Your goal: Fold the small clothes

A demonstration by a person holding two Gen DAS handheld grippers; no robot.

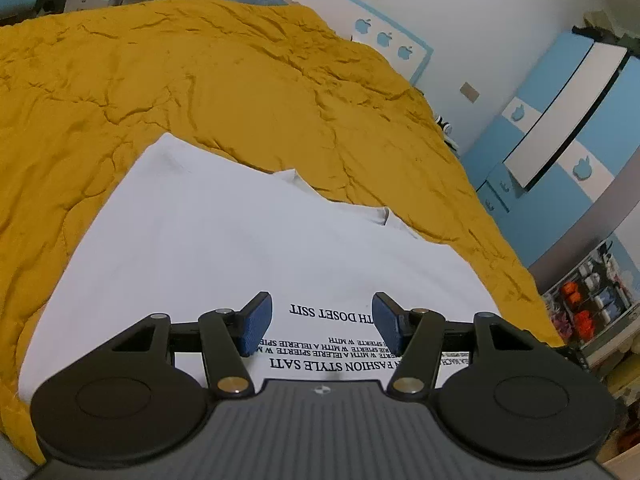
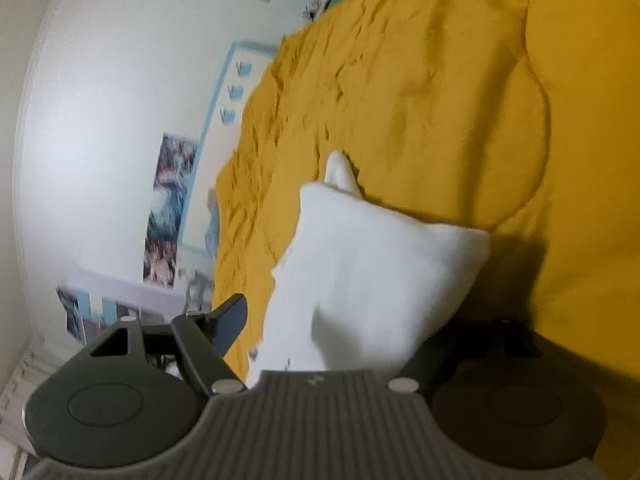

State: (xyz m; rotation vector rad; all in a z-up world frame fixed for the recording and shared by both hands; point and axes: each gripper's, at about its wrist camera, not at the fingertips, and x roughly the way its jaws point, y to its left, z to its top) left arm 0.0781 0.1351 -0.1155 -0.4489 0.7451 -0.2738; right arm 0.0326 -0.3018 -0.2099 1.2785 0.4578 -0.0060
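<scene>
A white T-shirt (image 1: 224, 240) with black printed lettering lies flat on a mustard-yellow bedspread (image 1: 200, 80). My left gripper (image 1: 322, 320) hovers just over the printed part, its blue pads (image 1: 256, 324) wide apart with nothing between them. In the right wrist view, which is rolled sideways, a fold of the white T-shirt (image 2: 380, 260) stands raised in front of the right gripper (image 2: 336, 320) and drapes over its right finger, hiding it. The left finger (image 2: 230, 320) stays clear of the cloth, so the jaws are open.
A blue-and-white headboard with apple cutouts (image 1: 384, 40) runs behind the bed. A blue-and-white wardrobe (image 1: 560, 132) and a cluttered shelf (image 1: 592, 304) stand to the right. Posters (image 2: 168, 208) hang on the white wall. The bedspread (image 2: 460, 80) spreads wide around the shirt.
</scene>
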